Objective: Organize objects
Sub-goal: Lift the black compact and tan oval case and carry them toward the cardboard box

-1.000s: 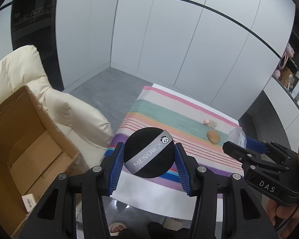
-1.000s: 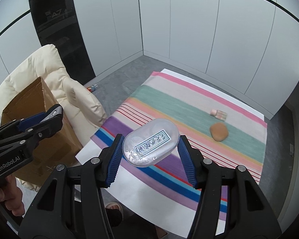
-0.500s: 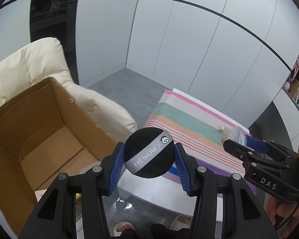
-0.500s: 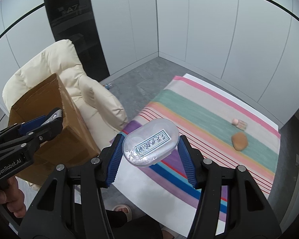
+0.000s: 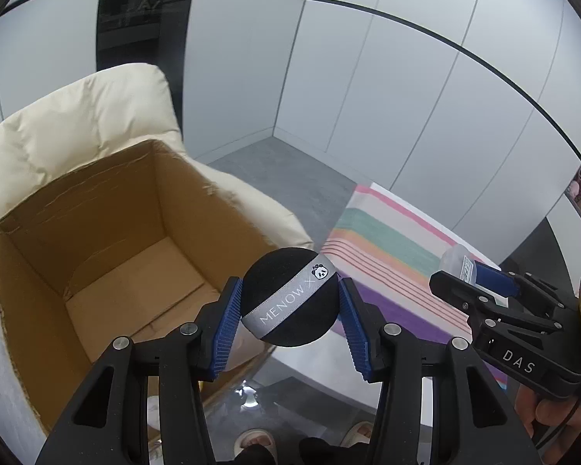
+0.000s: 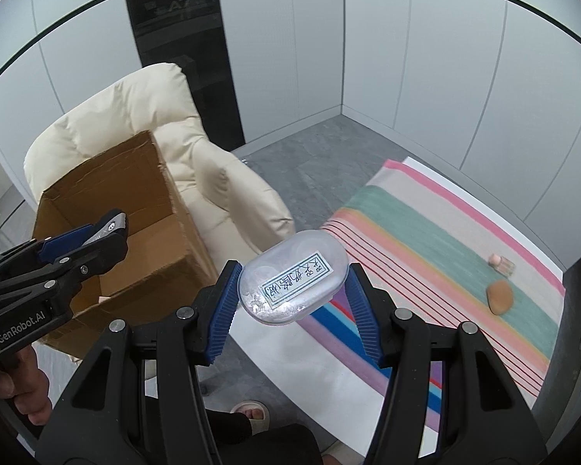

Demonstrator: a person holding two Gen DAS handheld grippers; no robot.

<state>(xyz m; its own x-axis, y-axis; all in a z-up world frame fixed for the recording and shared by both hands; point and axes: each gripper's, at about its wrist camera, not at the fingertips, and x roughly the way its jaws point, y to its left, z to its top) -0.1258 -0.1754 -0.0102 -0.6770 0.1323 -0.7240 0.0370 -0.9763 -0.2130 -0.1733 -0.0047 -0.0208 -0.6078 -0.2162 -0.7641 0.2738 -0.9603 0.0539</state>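
Note:
My left gripper (image 5: 289, 302) is shut on a round black powder puff (image 5: 290, 297) with a grey MENOW ribbon, held near the right rim of an open cardboard box (image 5: 96, 240). My right gripper (image 6: 292, 285) is shut on a clear oval plastic case (image 6: 293, 277) with a blue-printed label, hanging between the box (image 6: 135, 209) and the striped cloth (image 6: 445, 255). In the right wrist view the left gripper (image 6: 108, 232) shows above the box's opening. In the left wrist view the right gripper (image 5: 464, 271) reaches in from the right with the case.
The box sits on a cream armchair (image 6: 135, 124). A brown oval sponge (image 6: 499, 296) and a small pink-capped bottle (image 6: 501, 262) lie on the cloth over a white table (image 6: 309, 360). A person's slippered feet (image 5: 251, 441) stand on the grey floor below.
Both grippers have swung left from over the striped cloth toward the cardboard box, each keeping its object. The box now fills the left wrist view's left side.

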